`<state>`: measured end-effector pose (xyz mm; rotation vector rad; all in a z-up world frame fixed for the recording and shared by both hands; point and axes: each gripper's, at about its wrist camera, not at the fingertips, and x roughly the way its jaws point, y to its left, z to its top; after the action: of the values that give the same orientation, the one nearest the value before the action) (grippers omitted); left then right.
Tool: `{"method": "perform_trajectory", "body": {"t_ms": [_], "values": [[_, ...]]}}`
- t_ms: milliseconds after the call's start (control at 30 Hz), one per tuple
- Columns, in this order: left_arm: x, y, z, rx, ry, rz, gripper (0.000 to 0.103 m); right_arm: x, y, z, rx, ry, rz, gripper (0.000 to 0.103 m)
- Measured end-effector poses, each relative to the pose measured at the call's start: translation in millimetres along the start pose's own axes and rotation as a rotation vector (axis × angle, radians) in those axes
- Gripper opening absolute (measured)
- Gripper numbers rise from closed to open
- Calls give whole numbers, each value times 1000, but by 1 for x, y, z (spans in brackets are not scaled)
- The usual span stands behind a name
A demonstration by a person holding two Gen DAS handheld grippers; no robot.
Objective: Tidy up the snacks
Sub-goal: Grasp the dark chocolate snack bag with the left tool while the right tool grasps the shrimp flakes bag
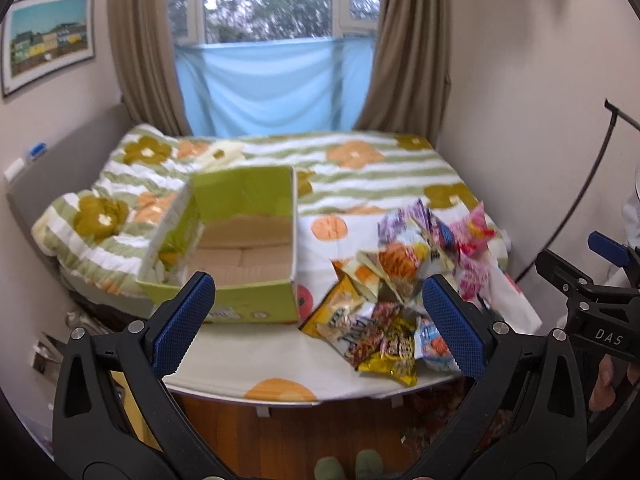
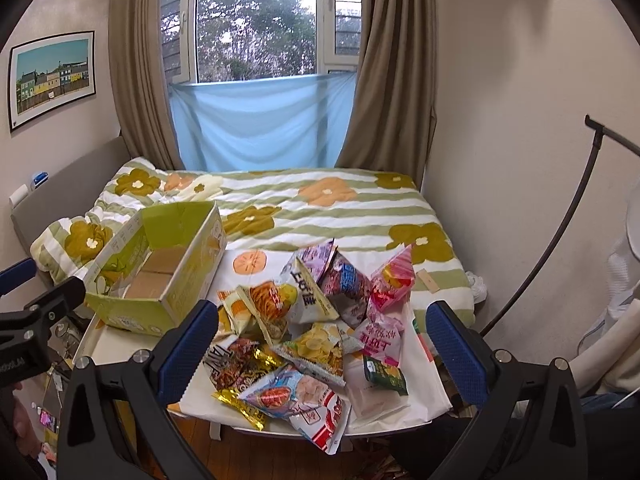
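Left wrist view: left gripper (image 1: 318, 314) spread wide, blue pads (image 1: 182, 322) far apart, nothing held, hovering above the near edge of the desk (image 1: 224, 364). Just beyond the left pad, open green cardboard box (image 1: 256, 304) standing upright on the left part of the desk, bare brown bottom showing, one flap leaning out to the left. To the right of the box, well apart from it, heap of snack packets (image 1: 400, 280) lying partly behind the right pad. Right gripper (image 1: 600, 300) at the far right edge of this view, black frame with a blue tip; jaw spacing unreadable from here.

Right wrist view: right gripper (image 2: 322, 338) likewise gaping wide, clamped on nothing, poised over the snack packets (image 2: 316, 320), which fill the gap between its pads. Within the pile: yellow chip bag (image 2: 320, 346) in the middle, pink packet (image 2: 394, 280) at the far right, small dark green packet (image 2: 384, 374) at the near right, gold-edged dark bag (image 2: 240, 364) at the near left, red-and-white packet (image 2: 332, 416) hanging over the near edge. Green box (image 2: 168, 304) to the left of the pile, on a white cloth with orange fruit print (image 2: 250, 262) covering the desk. Farther back, bed with a green-striped flower quilt (image 2: 320, 208) touching the far side of the desk; window (image 2: 256, 20) with brown curtains and a blue sheet (image 2: 260, 120) beyond; framed picture (image 2: 52, 80) on the left wall.
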<state>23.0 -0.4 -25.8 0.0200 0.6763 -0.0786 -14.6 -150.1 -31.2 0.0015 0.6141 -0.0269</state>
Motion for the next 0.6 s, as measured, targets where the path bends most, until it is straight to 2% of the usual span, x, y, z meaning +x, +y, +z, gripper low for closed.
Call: {"method": "perform_trajectory", "body": {"t_ms": [233,467,600], "values": [[57,-2,-29,59,121,-137,103,30,-15,-31,-19,92,48,103],[124,-5,-59,90,217,-162,103,72,-24,-74,-107,208,122,103],[159,-9,-66,41,281,-161,103,98,-23,-95,-154,275,202,103]]}}
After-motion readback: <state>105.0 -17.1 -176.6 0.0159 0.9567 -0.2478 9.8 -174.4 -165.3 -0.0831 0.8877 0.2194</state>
